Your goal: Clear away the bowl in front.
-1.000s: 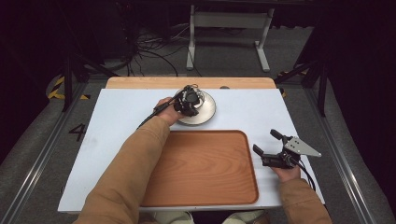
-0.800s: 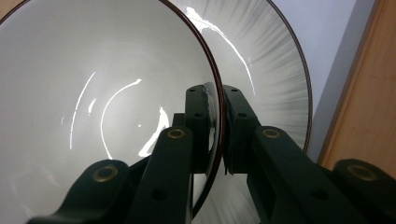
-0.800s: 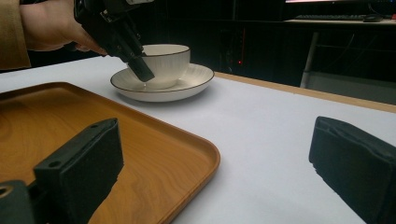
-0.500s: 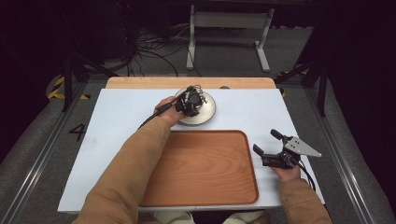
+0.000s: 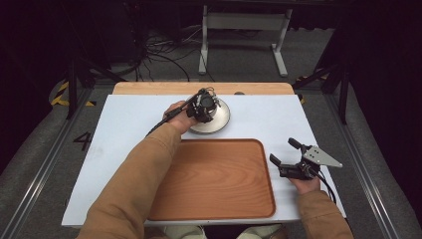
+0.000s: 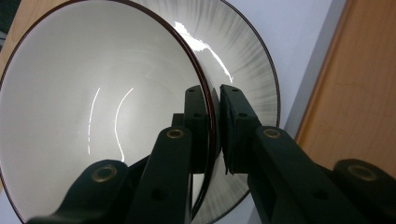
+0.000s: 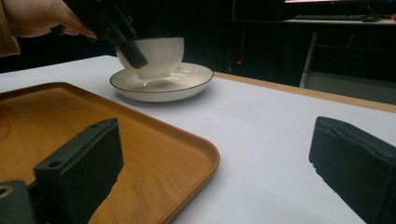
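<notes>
A white ribbed bowl [image 7: 161,53] with a dark rim stands in a matching shallow plate [image 7: 177,84] at the back middle of the table. My left gripper [image 5: 205,105] reaches over it from the left. In the left gripper view that gripper [image 6: 216,126] is shut on the rim of the bowl [image 6: 93,93], one jaw inside and one outside, with the plate [image 6: 243,56] behind. My right gripper [image 5: 282,150] rests to the right of the wooden tray [image 5: 214,179], jaws wide open and holding nothing. In the right gripper view, the right gripper [image 7: 219,154] frames the tray's corner.
The white tabletop [image 5: 129,119] has a wooden strip [image 5: 149,88] along its far edge. The tray [image 7: 56,121] lies bare, directly in front of the plate [image 5: 221,119]. Dark floor, cables and a metal stand [image 5: 244,30] lie beyond the table.
</notes>
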`<action>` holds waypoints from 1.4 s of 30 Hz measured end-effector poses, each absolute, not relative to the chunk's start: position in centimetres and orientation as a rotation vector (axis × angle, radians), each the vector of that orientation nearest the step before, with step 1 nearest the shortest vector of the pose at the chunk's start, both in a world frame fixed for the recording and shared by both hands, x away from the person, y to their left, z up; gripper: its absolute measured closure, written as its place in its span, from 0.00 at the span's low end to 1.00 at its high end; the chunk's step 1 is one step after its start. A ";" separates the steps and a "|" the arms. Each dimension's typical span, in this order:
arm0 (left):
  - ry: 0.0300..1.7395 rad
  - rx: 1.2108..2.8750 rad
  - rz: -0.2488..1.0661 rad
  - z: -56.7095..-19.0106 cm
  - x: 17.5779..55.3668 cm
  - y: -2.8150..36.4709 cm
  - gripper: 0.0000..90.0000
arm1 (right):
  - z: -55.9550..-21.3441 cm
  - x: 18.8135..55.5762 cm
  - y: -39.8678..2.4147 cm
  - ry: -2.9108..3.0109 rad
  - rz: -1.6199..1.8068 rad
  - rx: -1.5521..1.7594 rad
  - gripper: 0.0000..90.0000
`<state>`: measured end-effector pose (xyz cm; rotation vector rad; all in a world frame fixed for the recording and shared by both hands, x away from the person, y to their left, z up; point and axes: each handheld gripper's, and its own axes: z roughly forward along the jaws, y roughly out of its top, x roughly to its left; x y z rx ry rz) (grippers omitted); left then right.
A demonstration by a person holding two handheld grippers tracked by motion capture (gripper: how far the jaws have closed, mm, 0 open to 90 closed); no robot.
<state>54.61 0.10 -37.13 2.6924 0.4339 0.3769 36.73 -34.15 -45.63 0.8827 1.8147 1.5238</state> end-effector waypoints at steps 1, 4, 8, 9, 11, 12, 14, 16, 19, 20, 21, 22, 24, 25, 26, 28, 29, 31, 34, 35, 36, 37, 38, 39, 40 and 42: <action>0.432 2.683 0.381 -36.9 54.5 0.2 0.92 | -45.6 36.7 -34.1 1.815 1.524 0.883 0.04; 0.427 2.685 0.370 -36.2 54.2 0.3 0.92 | -45.6 36.7 -34.1 1.814 1.524 0.883 0.04; 0.410 2.690 0.368 -35.3 53.5 0.3 0.92 | -45.6 36.7 -34.1 1.814 1.522 0.883 0.04; 0.410 2.690 0.368 -35.3 53.5 0.3 0.92 | -45.6 36.7 -34.1 1.814 1.522 0.883 0.04; 0.404 2.691 0.364 -35.0 53.2 0.3 0.92 | -45.6 36.7 -34.1 1.814 1.523 0.883 0.04; 0.399 2.694 0.364 -34.6 53.0 0.3 0.92 | -45.6 36.7 -34.1 1.814 1.523 0.883 0.04; 0.392 2.693 0.358 -34.3 52.7 0.4 0.92 | -45.6 36.7 -34.1 1.814 1.523 0.883 0.04; 0.386 2.692 0.352 -34.1 52.6 0.4 0.92 | -45.6 36.7 -34.1 1.814 1.523 0.883 0.04; 0.375 2.695 0.337 -33.5 52.2 0.7 0.92 | -45.6 36.7 -34.1 1.815 1.523 0.883 0.04; 0.373 2.693 0.329 -33.4 52.2 0.7 0.92 | -45.6 36.7 -34.1 1.815 1.523 0.884 0.04; 0.372 2.692 0.319 -33.3 52.1 0.8 0.92 | -45.6 36.7 -34.1 1.814 1.524 0.884 0.04; 0.372 2.692 0.319 -33.3 52.1 0.8 0.92 | -45.6 36.7 -34.1 1.814 1.524 0.884 0.04; 0.374 2.690 0.295 -33.2 51.9 1.0 0.92 | -45.6 36.7 -34.1 1.814 1.522 0.883 0.04; 0.361 2.699 0.286 -33.0 51.8 1.1 0.92 | -45.6 36.7 -34.1 1.814 1.522 0.883 0.04; 0.359 2.698 0.279 -33.0 51.7 1.1 0.92 | -45.6 36.7 -34.1 1.814 1.522 0.883 0.04; 0.348 2.705 0.277 -32.7 51.3 1.2 0.92 | -45.6 36.7 -34.1 1.814 1.523 0.884 0.04; 0.338 2.705 0.278 -32.6 51.2 1.2 0.92 | -45.6 36.7 -34.1 1.814 1.522 0.884 0.04; 0.325 2.707 0.269 -32.2 50.7 1.3 0.92 | -45.6 36.7 -34.1 1.814 1.523 0.884 0.04; 0.306 2.711 0.266 -31.8 49.9 1.4 0.92 | -45.6 36.7 -34.1 1.813 1.522 0.883 0.04; 0.300 2.713 0.260 -31.6 49.6 1.3 0.92 | -45.6 36.7 -34.1 1.813 1.522 0.883 0.04; 0.298 2.716 0.241 -31.5 49.2 1.3 0.92 | -45.6 36.7 -34.1 1.813 1.522 0.883 0.04; 0.298 2.716 0.241 -31.5 49.2 1.3 0.92 | -45.6 36.7 -34.1 1.813 1.522 0.883 0.04; 0.291 2.713 0.225 -31.4 48.8 1.3 0.92 | -45.6 36.7 -34.1 1.814 1.523 0.884 0.04; 0.272 2.720 0.223 -31.2 48.6 1.2 0.92 | -45.6 36.7 -34.2 1.813 1.523 0.885 0.04; 0.270 2.720 0.218 -31.1 48.2 1.2 0.92 | -45.6 36.7 -34.2 1.812 1.523 0.886 0.04; 0.252 2.719 0.215 -30.8 47.6 1.2 0.92 | -45.6 36.7 -34.1 1.813 1.522 0.885 0.03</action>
